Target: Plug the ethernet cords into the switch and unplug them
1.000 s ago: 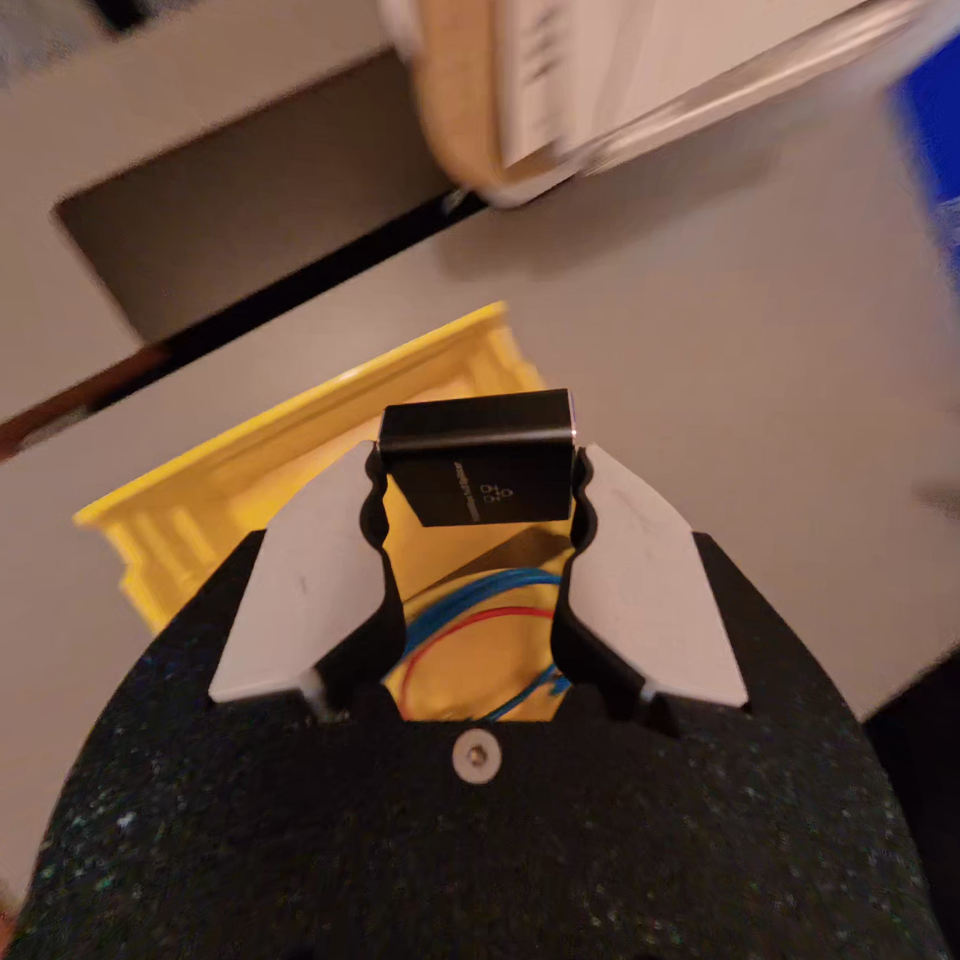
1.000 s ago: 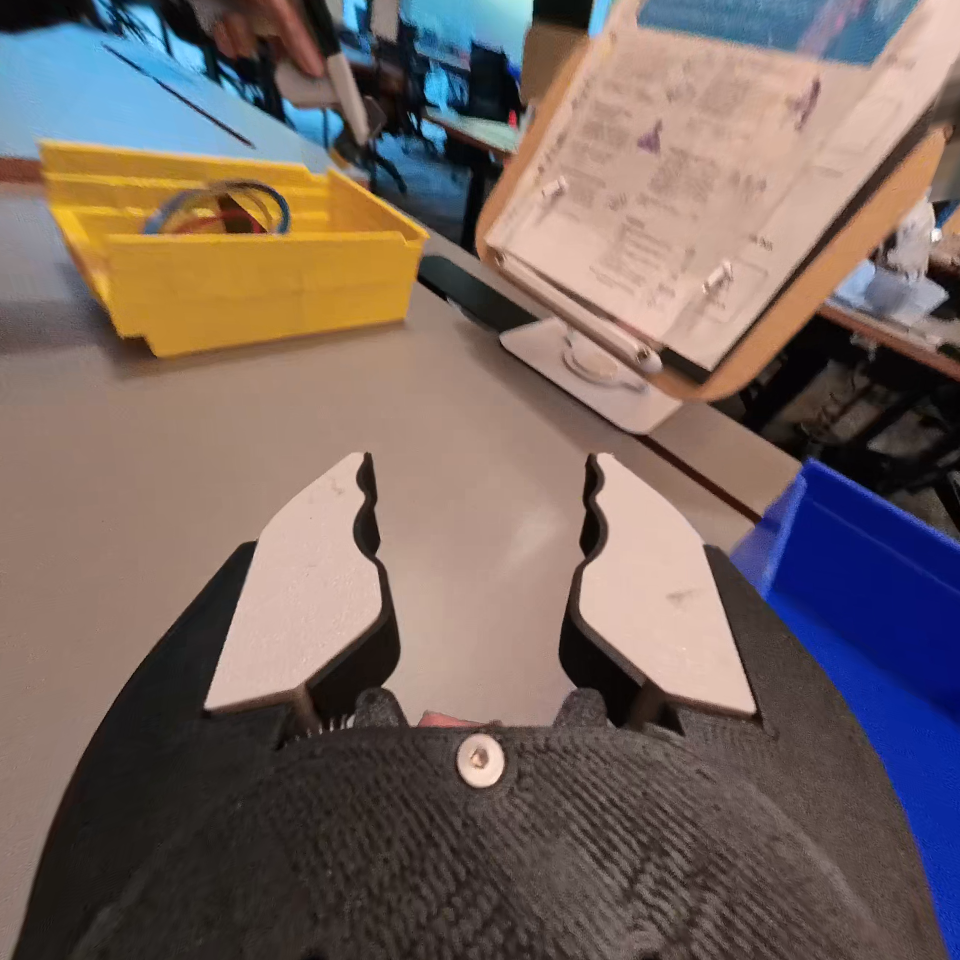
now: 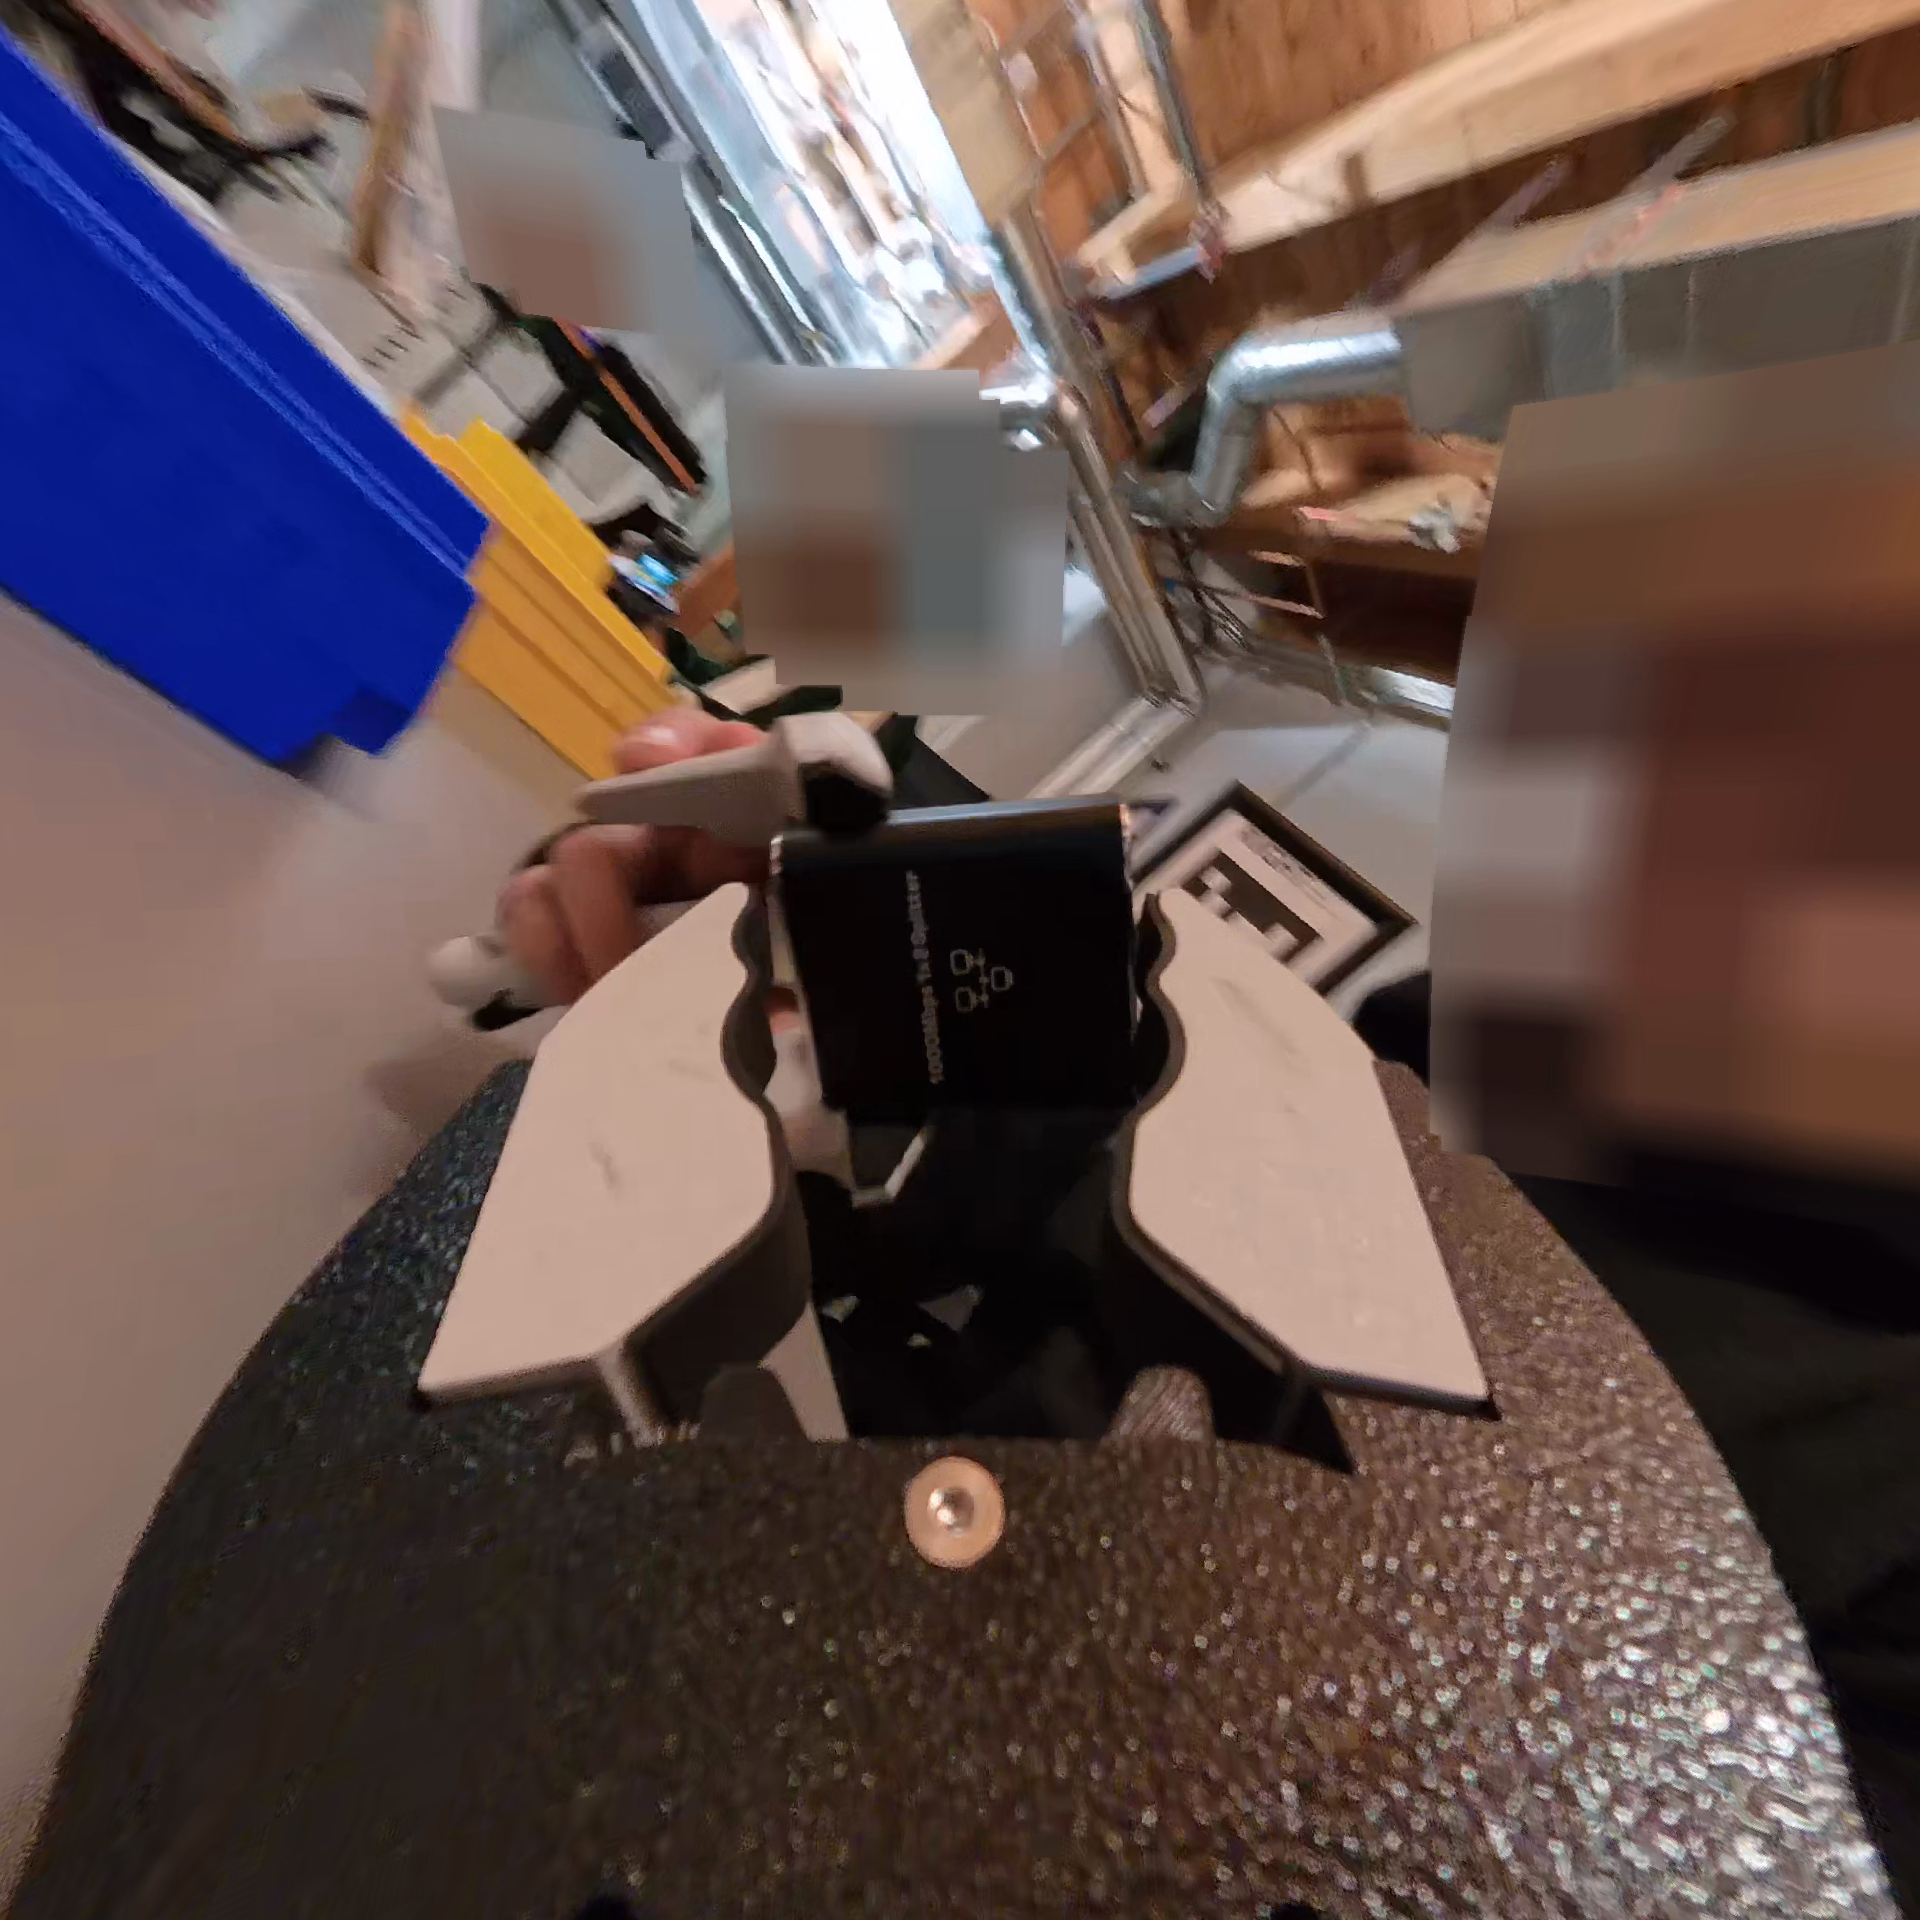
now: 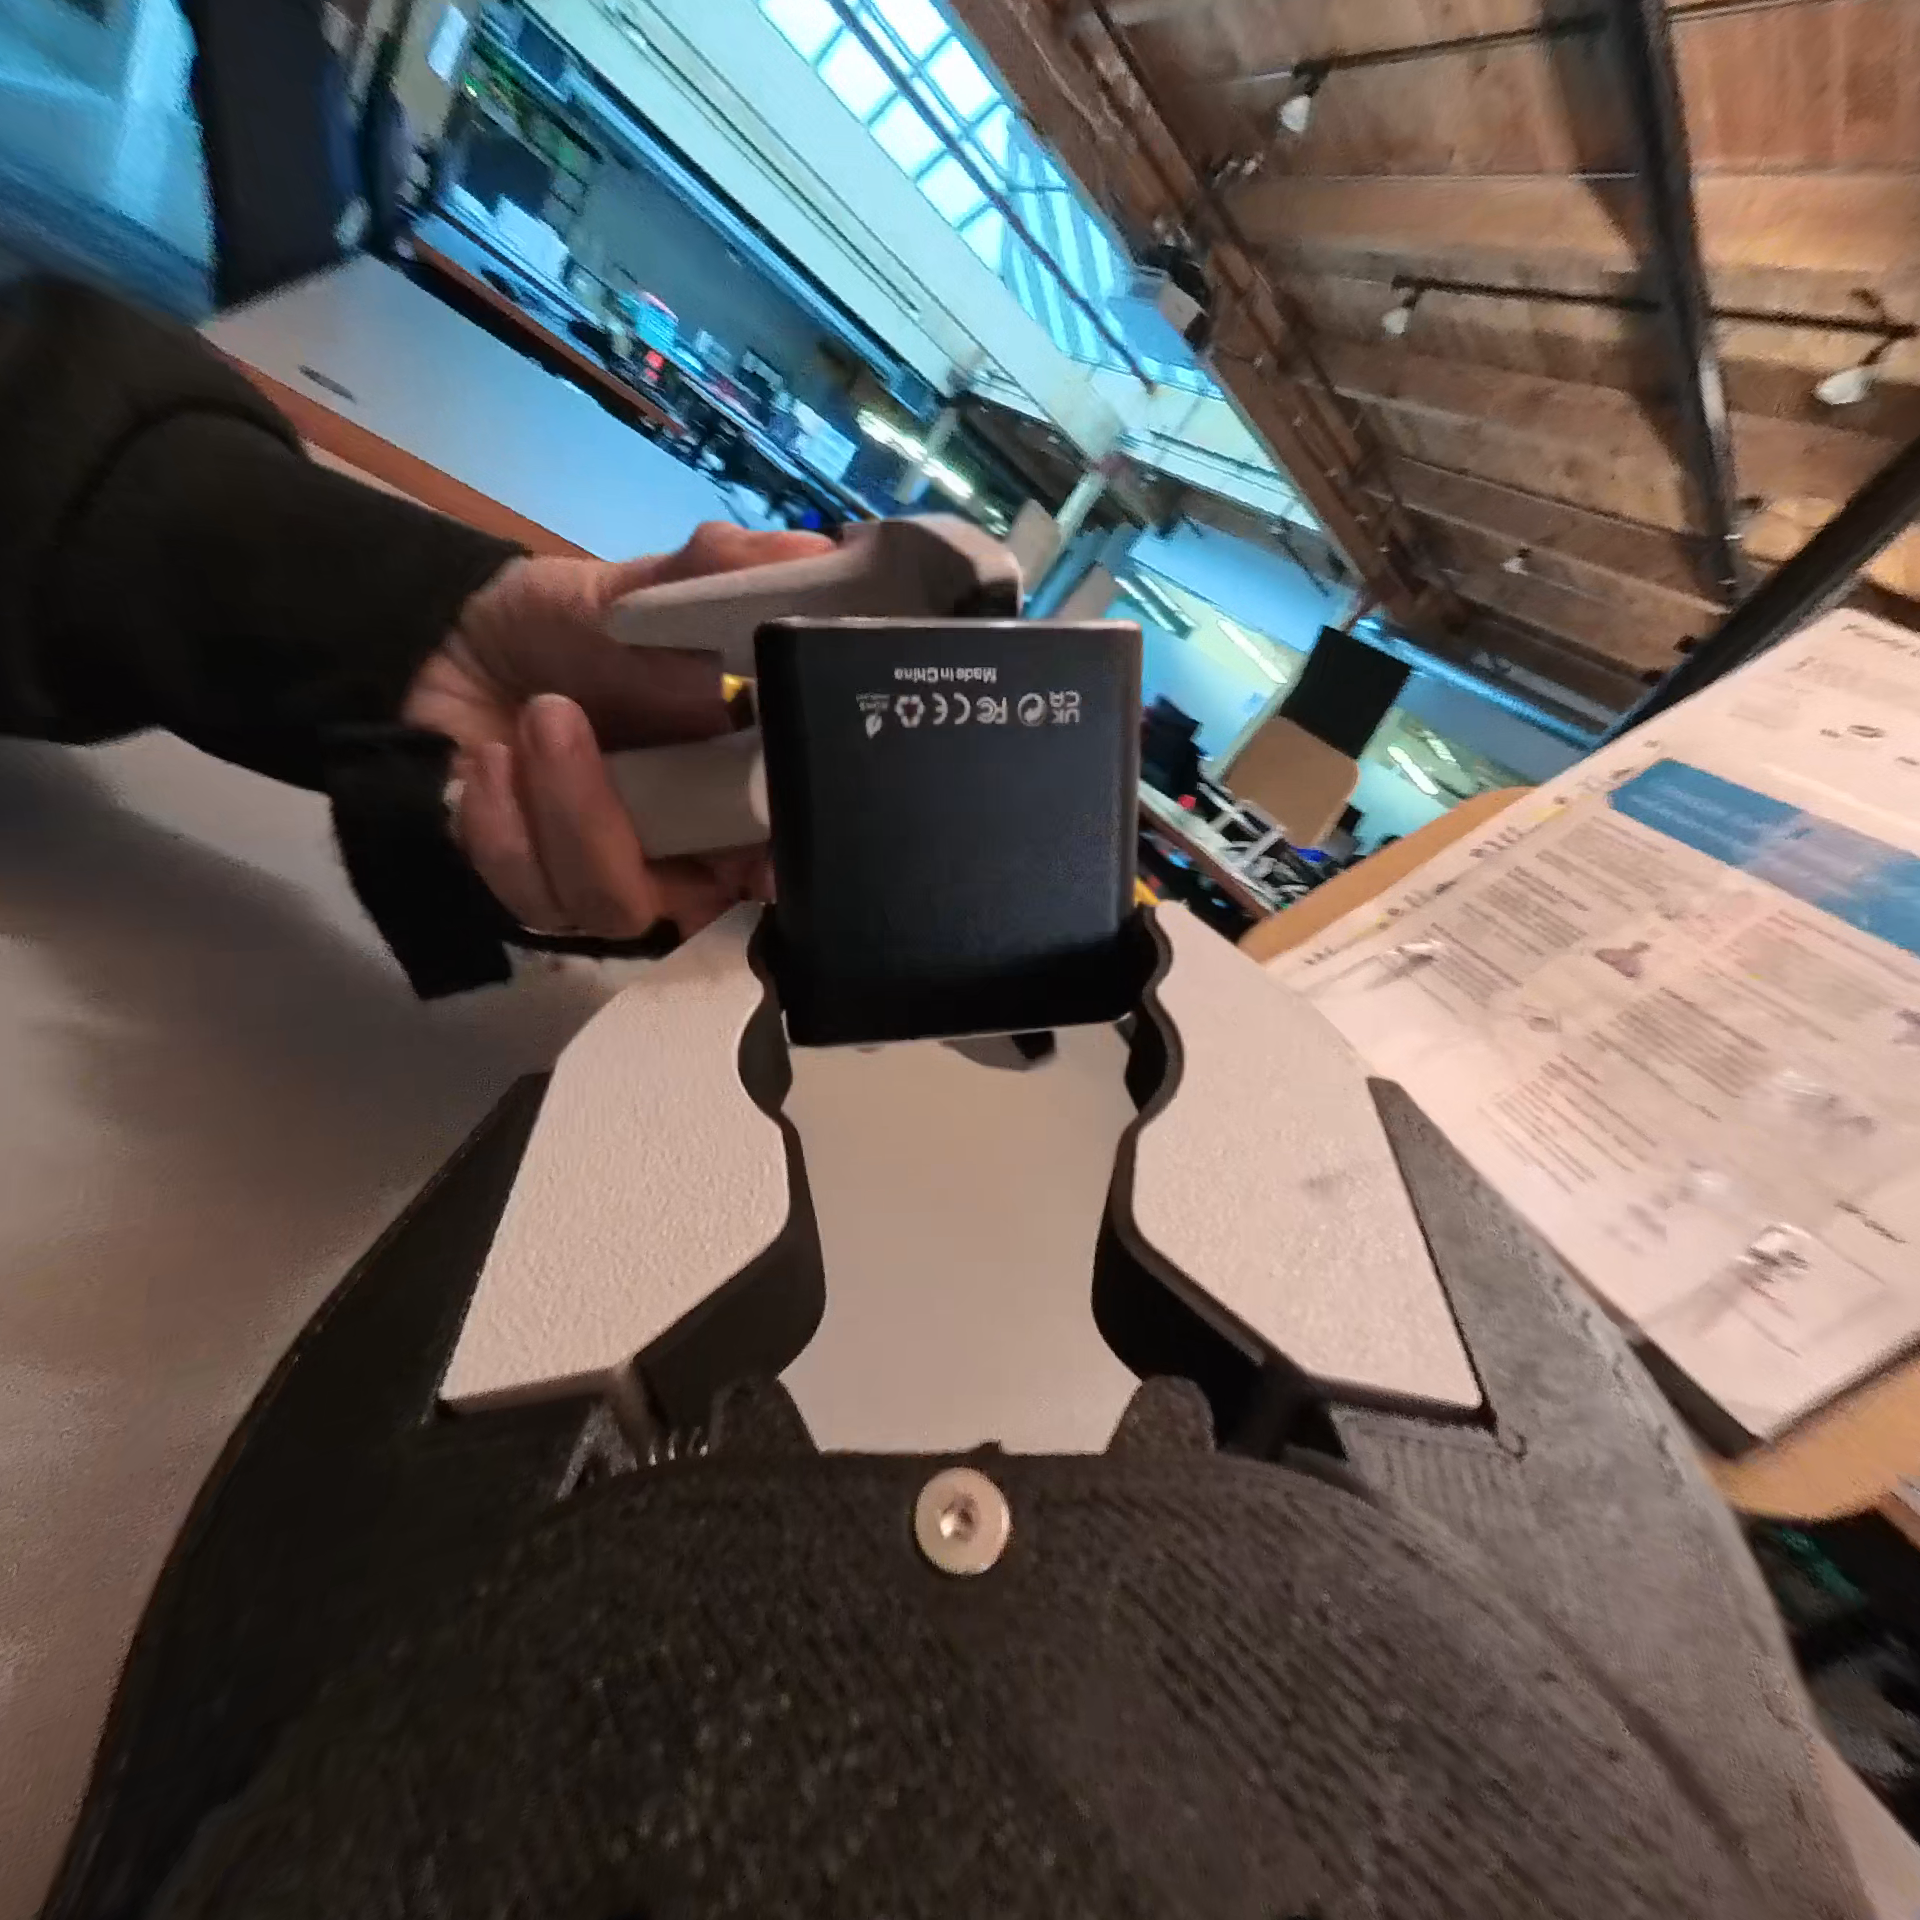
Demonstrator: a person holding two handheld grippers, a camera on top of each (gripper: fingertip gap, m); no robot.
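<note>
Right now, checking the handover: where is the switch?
The switch is off the table, between both grippers' jaws: left gripper and right gripper.

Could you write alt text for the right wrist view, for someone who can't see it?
The right tongs grip the lower end of a small black switch, held up off the grey table. Behind it, a hand in a dark sleeve holds the left tongs; a board of papers stands to the right.

Small black rectangular switch box (image 3: 951, 977): one face has a line of pale small print plus a three-box network pictogram. Opposite face (image 4: 945, 831): a row of white compliance marks and a short line of print. White paper sheets with blue header on tan wooden board (image 4: 1662, 1039): dense print, blurred and unreadable. Black-and-white square marker card (image 3: 1262, 904): pattern only.
</note>
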